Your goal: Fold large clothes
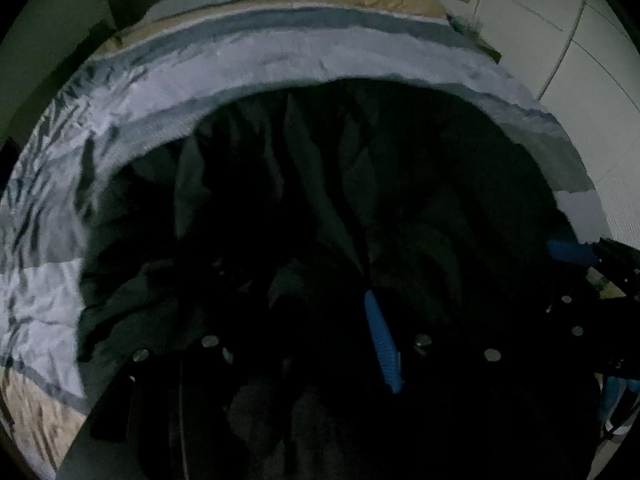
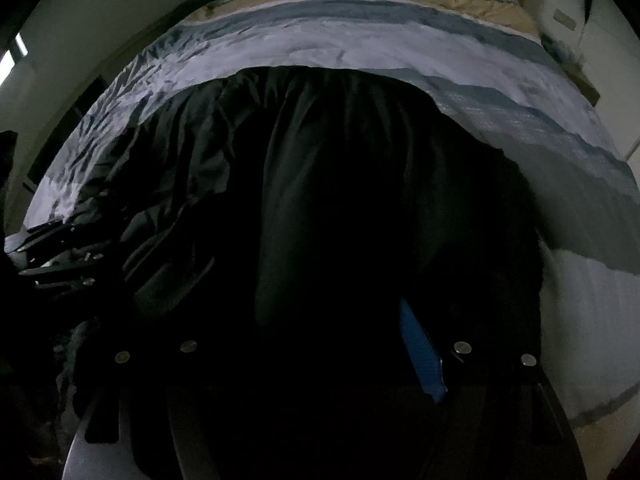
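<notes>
A large black garment point(image 1: 320, 184) lies spread on a striped bed cover, wrinkled, filling the middle of both views point(image 2: 340, 184). My left gripper point(image 1: 320, 344) is low over its near edge; one blue finger pad point(image 1: 382, 340) shows, the other is lost in the dark cloth. My right gripper point(image 2: 352, 348) is also down on the garment's near edge, with one blue pad point(image 2: 420, 352) showing. The right gripper's blue finger point(image 1: 570, 252) shows at the right of the left wrist view; the left gripper's black body point(image 2: 56, 248) shows at the left of the right wrist view.
The bed cover point(image 1: 240, 64) has white, grey-blue and tan stripes and lies wrinkled at the left. White cupboard doors point(image 1: 580, 52) stand at the right of the bed. A pale wall point(image 2: 92, 32) runs along the left. The room is dim.
</notes>
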`<action>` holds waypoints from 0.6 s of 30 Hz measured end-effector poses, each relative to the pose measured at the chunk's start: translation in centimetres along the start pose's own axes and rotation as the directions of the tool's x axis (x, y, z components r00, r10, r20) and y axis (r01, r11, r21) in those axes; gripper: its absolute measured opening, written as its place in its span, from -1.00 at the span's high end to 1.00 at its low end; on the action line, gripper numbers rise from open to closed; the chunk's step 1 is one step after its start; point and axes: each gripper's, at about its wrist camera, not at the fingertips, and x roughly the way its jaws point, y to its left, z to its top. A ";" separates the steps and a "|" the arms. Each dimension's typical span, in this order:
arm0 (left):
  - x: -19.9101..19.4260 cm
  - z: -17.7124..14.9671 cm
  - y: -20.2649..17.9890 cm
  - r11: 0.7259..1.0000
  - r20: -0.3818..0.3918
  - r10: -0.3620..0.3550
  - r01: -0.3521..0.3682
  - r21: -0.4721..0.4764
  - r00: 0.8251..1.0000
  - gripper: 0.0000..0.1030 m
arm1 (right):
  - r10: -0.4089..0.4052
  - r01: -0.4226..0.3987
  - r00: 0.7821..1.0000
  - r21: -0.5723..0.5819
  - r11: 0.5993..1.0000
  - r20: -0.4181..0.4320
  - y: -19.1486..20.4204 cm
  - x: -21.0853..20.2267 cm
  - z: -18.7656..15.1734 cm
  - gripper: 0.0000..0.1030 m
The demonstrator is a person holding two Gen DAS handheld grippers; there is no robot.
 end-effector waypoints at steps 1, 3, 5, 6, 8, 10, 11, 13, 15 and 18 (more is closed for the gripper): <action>-1.2 -0.2 0.0 1.000 0.011 0.007 -0.007 0.003 1.000 0.05 | -0.001 0.001 1.000 0.004 1.000 0.002 0.1 -0.7 -0.2 -0.40; -3.1 -0.2 -0.1 1.000 0.032 0.014 -0.014 0.002 0.999 0.05 | 0.000 0.000 1.000 0.012 1.000 0.008 0.4 -2.2 -0.6 -0.41; -5.3 -0.3 -0.1 1.000 0.054 0.017 -0.016 -0.005 0.998 0.05 | 0.008 -0.008 1.000 0.016 1.000 0.018 0.6 -3.7 -1.1 -0.41; -6.2 -0.4 -0.1 1.000 0.065 0.017 -0.017 -0.009 0.998 0.05 | 0.009 -0.010 1.000 0.015 1.000 0.024 0.8 -4.6 -1.4 -0.41; -8.4 -0.6 -0.2 1.000 0.085 0.023 -0.022 -0.013 0.996 0.05 | 0.013 -0.013 0.999 0.008 1.000 0.035 1.5 -6.4 -2.0 -0.41; -10.3 -0.9 -0.2 0.999 0.102 0.030 -0.028 -0.014 0.994 0.05 | 0.018 -0.018 0.999 -0.001 1.000 0.045 2.0 -7.9 -2.4 -0.42; -11.3 -1.0 -0.2 0.999 0.110 0.034 -0.032 -0.016 0.993 0.05 | 0.019 -0.019 0.999 -0.005 1.000 0.048 2.2 -8.5 -2.6 -0.42; -12.8 -1.3 0.0 0.999 0.124 0.040 -0.037 -0.022 0.991 0.05 | 0.016 -0.015 0.998 -0.009 1.000 0.058 2.6 -9.9 -3.1 -0.43; -14.3 -1.6 0.4 0.999 0.135 0.042 -0.038 -0.032 0.990 0.04 | 0.013 -0.012 0.997 -0.005 1.000 0.070 2.9 -11.3 -3.6 -0.47; -16.2 -2.2 1.1 0.998 0.146 0.060 -0.054 -0.043 0.987 -0.04 | 0.001 -0.001 0.996 -0.005 1.000 0.084 3.6 -12.8 -4.2 -0.47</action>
